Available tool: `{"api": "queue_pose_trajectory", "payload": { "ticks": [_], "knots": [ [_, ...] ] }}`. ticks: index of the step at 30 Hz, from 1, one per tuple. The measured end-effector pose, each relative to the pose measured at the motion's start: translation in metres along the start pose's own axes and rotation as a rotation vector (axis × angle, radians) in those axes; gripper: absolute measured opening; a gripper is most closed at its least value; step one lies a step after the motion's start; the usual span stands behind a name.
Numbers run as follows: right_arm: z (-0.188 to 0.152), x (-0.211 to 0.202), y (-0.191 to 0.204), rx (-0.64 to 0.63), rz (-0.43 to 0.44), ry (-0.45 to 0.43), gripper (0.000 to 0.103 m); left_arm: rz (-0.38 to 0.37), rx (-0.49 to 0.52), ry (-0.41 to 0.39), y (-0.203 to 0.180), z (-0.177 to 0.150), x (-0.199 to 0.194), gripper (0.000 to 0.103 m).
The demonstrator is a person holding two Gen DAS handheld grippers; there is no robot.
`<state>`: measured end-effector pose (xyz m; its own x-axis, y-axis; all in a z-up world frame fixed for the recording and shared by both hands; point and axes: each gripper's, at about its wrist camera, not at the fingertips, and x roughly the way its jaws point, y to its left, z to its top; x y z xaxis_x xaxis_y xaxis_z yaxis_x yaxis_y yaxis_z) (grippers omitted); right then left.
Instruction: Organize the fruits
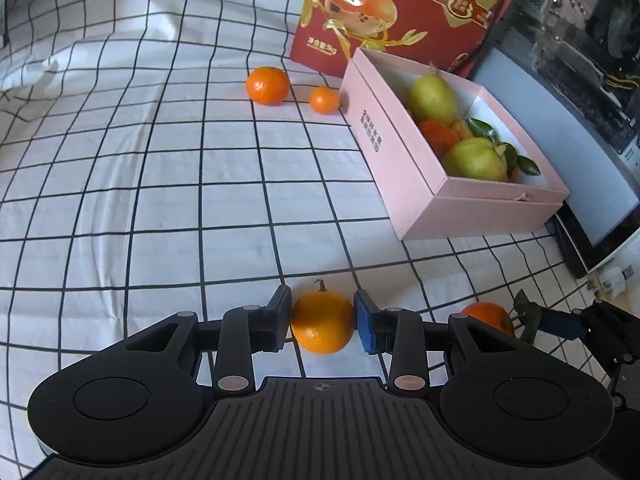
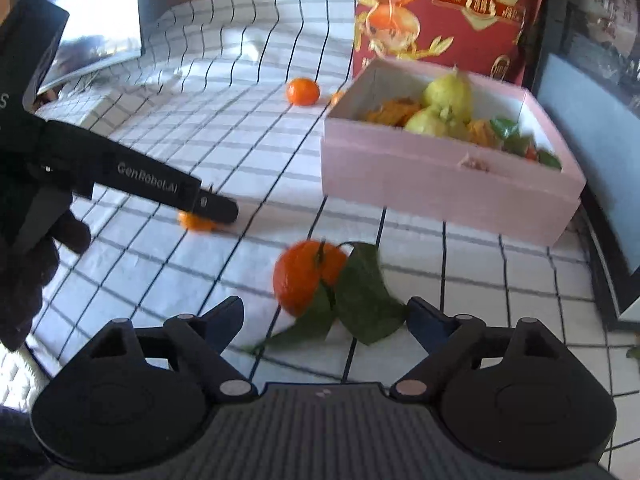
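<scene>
My left gripper [image 1: 322, 322] is shut on a stemmed orange [image 1: 322, 322] that rests on the checked cloth; both pads press its sides. In the right wrist view the same orange [image 2: 196, 222] peeks out under that gripper. My right gripper [image 2: 326, 316] stands open, pointing down at a leafy orange [image 2: 304, 276] that lies just ahead of its fingertips, its green leaves [image 2: 364, 300] spread between them; the pads do not touch it. The leafy orange [image 1: 486, 314] also shows at the right of the left wrist view.
An open pink box [image 1: 384, 136] [image 2: 420, 176] holds pears, oranges and leaves. Two loose oranges, a larger one [image 1: 267, 85] and a smaller one [image 1: 324, 100], lie beyond it near a red gift box [image 1: 400, 8]. A dark gloved hand [image 2: 24, 280] holds the left gripper. A dark screen borders the right.
</scene>
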<state>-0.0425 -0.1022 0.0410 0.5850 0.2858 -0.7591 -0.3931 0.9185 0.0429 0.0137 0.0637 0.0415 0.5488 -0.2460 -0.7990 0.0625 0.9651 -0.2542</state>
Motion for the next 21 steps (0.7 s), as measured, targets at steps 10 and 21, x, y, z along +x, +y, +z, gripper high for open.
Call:
{"api": "queue_pose_trajectory", "payload": {
  "ticks": [10, 21],
  "knots": [
    [0.009, 0.008, -0.007, 0.028, -0.002, -0.002, 0.070, 0.046, 0.060, 0.028, -0.010, -0.001, 0.002, 0.038],
    [0.012, -0.012, -0.007, -0.005, 0.027, -0.020, 0.045, 0.014, 0.006, -0.060, -0.005, -0.011, -0.011, 0.037]
  ]
}}
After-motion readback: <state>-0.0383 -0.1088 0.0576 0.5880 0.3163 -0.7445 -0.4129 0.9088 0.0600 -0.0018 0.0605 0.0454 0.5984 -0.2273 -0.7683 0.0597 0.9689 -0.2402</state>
